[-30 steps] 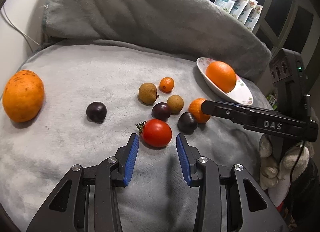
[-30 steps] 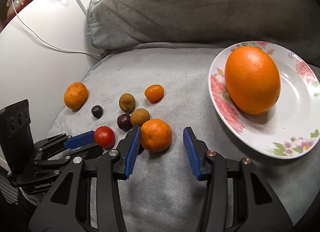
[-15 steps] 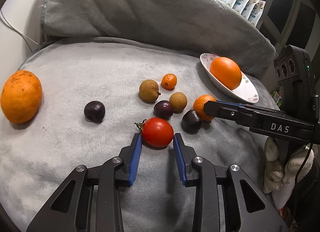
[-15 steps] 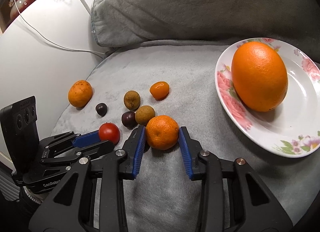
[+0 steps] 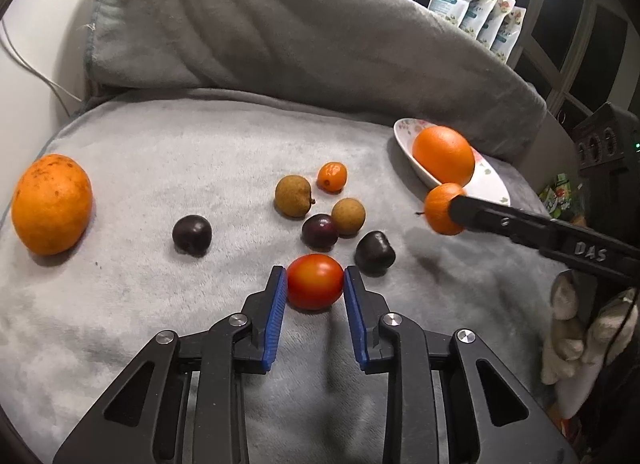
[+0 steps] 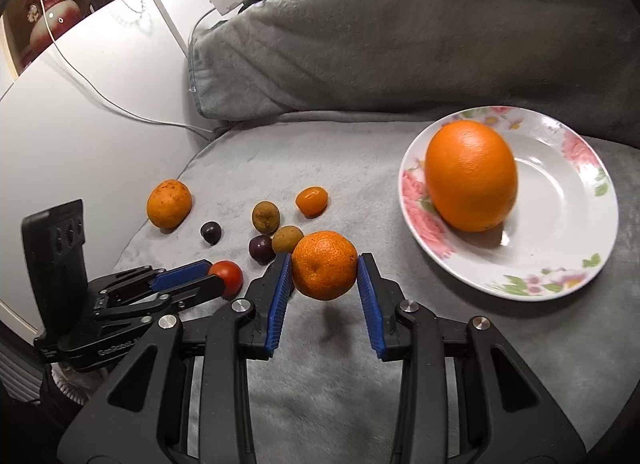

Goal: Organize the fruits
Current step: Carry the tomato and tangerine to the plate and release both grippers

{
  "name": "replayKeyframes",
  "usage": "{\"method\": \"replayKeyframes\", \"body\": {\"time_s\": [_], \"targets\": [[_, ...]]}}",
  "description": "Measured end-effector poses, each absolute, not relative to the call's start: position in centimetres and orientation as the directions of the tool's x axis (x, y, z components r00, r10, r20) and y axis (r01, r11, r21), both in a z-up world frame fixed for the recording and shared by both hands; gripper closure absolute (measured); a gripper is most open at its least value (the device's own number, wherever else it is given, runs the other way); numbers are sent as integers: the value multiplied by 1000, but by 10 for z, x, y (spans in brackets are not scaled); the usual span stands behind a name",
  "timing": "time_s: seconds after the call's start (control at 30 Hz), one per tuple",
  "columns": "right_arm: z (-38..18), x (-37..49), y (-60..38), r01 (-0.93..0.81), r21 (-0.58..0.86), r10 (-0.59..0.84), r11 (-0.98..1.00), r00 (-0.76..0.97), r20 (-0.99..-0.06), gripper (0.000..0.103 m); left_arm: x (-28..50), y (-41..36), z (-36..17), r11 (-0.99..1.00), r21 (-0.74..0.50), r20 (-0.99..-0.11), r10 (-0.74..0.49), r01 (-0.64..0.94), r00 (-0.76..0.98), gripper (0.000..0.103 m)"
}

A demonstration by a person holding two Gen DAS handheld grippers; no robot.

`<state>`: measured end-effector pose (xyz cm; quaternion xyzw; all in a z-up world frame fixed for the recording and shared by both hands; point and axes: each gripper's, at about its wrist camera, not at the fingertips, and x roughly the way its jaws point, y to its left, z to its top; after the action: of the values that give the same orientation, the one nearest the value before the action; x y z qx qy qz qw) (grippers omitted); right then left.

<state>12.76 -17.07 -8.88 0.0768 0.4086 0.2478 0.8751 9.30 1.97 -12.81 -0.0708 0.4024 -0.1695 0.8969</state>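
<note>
Gripping a red tomato [image 5: 315, 281] between blue pads [image 5: 277, 318], left tool [image 5: 315, 284] closed in on it from both sides over the last moment, pads now pressing its flanks; tomato lying on the grey blanket [image 5: 160, 152], long axis running across from pad to pad, stem end hidden. Holding a tangerine [image 6: 324, 265] in the right tool [image 6: 325, 268], jaws narrowed to the fruit's width and pressing it left and right, fruit lifted clear of the blanket with its shadow below; dimpled end facing the camera, roughly round with no clear long axis. Seen from the left wrist, same tangerine [image 5: 443, 208] out at the tip of the right tool, just before the rim of the flowered plate [image 5: 492, 184]. Resting on that plate, one large orange [image 6: 471, 176], long axis upright and leaning slightly. Counted loose on the blanket: one spotted orange [image 5: 51, 204] far left, lying apart from the rest; one kumquat [image 5: 332, 175]; two brown longans [image 5: 293, 196] [image 5: 348, 216]; three dark plum-like fruits [image 5: 192, 235] [image 5: 319, 231] [image 5: 375, 250], the last just beside the left tool's right finger. Two tools, one plate, one tomato, one tangerine. Behind the blanket, a grey cushion [image 5: 280, 32]; beyond it, a row of spouted pouches [image 5: 476, 4].
</note>
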Motion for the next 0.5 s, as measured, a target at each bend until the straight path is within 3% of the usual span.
{"method": "replayKeyframes", "body": {"time_s": [0.4,0.47,0.5], "targets": [[-89,123,-178,-360,348,498,866,548,-672,68,92,10,-126,946,-201,-710,-321,256,627,74],[-89,123,-179,-360,348,499,865,549,-671,68,94,8,-127,951,-185,-721,-302,246,624,59],[-89,122,-180,-360,349,499,865,550,-670,68,93,8,-127,953,-179,-724,-295,243,624,58]]}}
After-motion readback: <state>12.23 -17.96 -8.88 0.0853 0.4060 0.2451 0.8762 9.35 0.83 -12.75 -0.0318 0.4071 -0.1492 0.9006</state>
